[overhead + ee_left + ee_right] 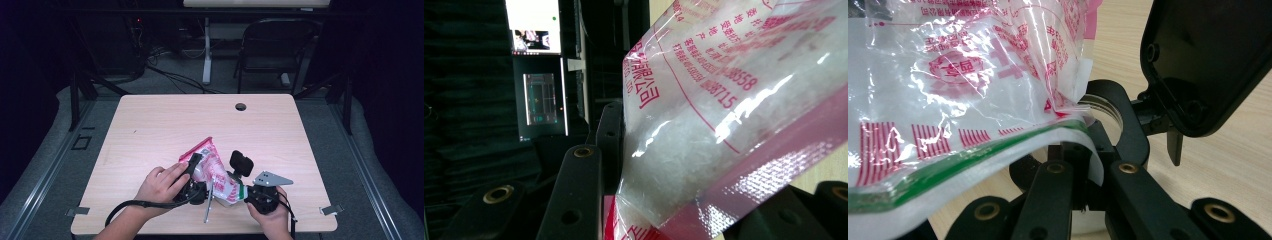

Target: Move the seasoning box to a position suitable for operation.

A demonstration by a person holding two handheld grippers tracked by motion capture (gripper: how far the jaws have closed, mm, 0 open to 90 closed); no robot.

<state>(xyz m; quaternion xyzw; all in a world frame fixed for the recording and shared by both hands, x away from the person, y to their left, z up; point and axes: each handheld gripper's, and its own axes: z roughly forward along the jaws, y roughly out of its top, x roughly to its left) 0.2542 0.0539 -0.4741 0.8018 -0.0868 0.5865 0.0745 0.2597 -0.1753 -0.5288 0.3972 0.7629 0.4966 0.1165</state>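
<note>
left claw [196,170] clamped on pink end of bag [216,172]; right claw [245,192] pinched tight on its green-edged end. bag held between both, just above bench [150,125], near front edge.

Bag [734,125]: thin clear plastic film, glossy and crinkled, printed in pink-red; a woven texture is seen along its sealed pink edge, a green band near the other. Desk [165,120]: pale wood-grain, matt, smooth. Jaws: matt black plastic, brass-coloured rivets noted.
</note>
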